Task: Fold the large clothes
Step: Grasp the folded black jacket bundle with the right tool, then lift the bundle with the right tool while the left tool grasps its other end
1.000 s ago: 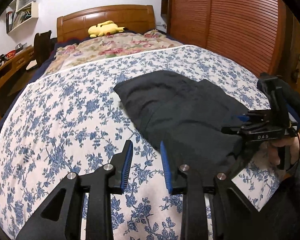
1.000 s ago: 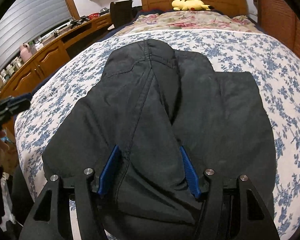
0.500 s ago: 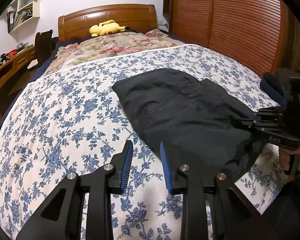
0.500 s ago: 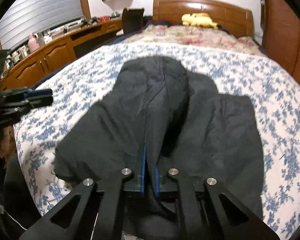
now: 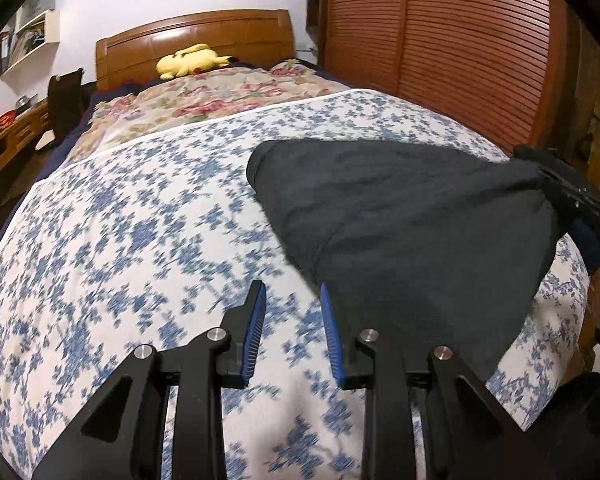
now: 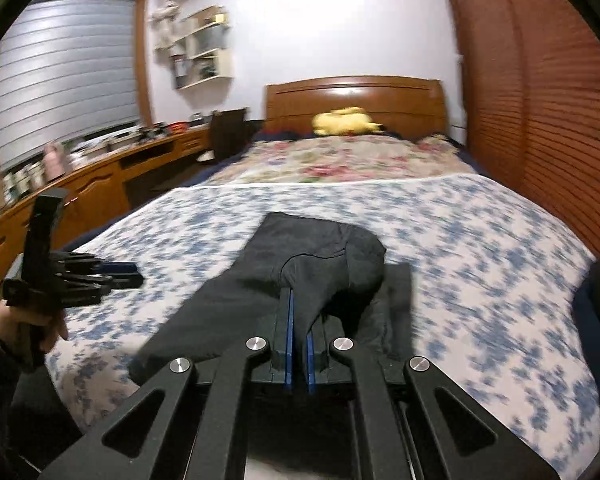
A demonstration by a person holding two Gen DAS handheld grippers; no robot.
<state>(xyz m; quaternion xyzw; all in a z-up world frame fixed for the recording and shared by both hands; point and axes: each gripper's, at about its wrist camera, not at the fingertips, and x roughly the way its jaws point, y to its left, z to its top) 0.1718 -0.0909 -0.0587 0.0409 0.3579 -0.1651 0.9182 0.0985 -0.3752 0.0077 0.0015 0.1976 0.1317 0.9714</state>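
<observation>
A black garment (image 5: 400, 220) lies on the blue-flowered bedsheet (image 5: 120, 220), and its near right part is lifted off the bed. My right gripper (image 6: 299, 316) is shut on a bunched fold of this garment (image 6: 324, 252), which rises in a hump ahead of the pads. The left wrist view shows the right gripper (image 5: 572, 196) at the far right, holding the cloth up. My left gripper (image 5: 291, 286) hovers over the sheet just left of the garment's near edge. It is open, with nothing between its blue pads. In the right wrist view the left gripper (image 6: 116, 274) is at the left, held by a hand.
A yellow plush toy (image 5: 192, 62) rests by the wooden headboard, behind a floral quilt (image 5: 220, 92). A slatted wooden wardrobe (image 5: 460, 40) runs along the right side of the bed. A desk with clutter (image 6: 100, 184) and a dark chair (image 6: 228, 132) stand on the left.
The right gripper's jaws closed on the garment's near part, then rose and tilted up, lifting the cloth. The left gripper slid across the sheet towards the garment's edge.
</observation>
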